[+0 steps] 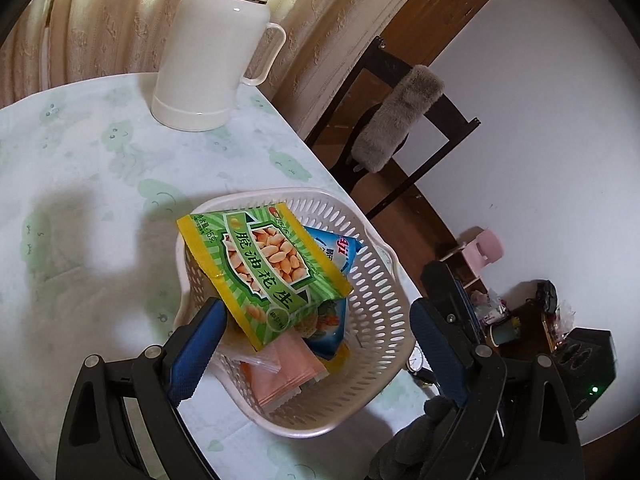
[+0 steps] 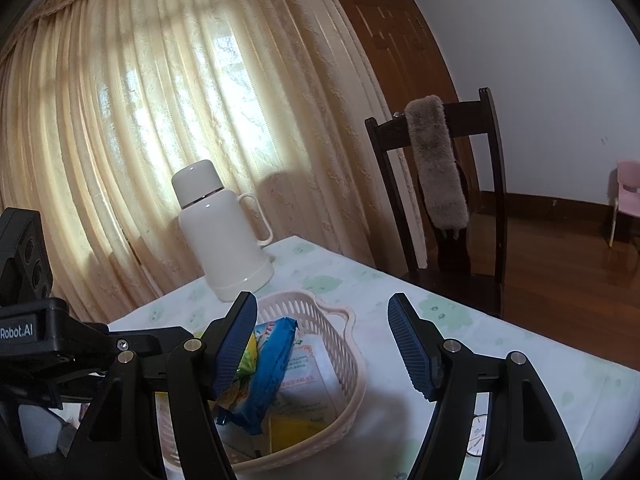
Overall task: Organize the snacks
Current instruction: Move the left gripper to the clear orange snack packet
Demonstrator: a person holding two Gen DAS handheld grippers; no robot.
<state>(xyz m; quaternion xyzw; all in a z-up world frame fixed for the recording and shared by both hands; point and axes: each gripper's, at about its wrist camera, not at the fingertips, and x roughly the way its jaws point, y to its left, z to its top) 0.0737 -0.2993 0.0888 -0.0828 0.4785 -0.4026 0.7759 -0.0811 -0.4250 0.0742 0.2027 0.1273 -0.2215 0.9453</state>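
Observation:
A cream slotted plastic basket (image 1: 380, 300) stands near the table's right edge and holds several snack packets. A green and yellow peanut packet (image 1: 260, 268) lies on top, over a blue packet (image 1: 340, 252) and a pink one (image 1: 288, 376). My left gripper (image 1: 316, 340) is open and empty just above the basket, its fingers either side of the packets. In the right wrist view the basket (image 2: 348, 360) sits low and left with a blue packet (image 2: 272, 368) standing in it. My right gripper (image 2: 324, 344) is open and empty over the basket's right rim.
A white thermos jug (image 1: 216, 48) stands at the table's far side, also seen in the right wrist view (image 2: 224, 232). A dark wooden chair (image 2: 448, 200) with a grey fur cover stands beside the table. Curtains hang behind. A wristwatch (image 1: 416, 360) lies by the basket.

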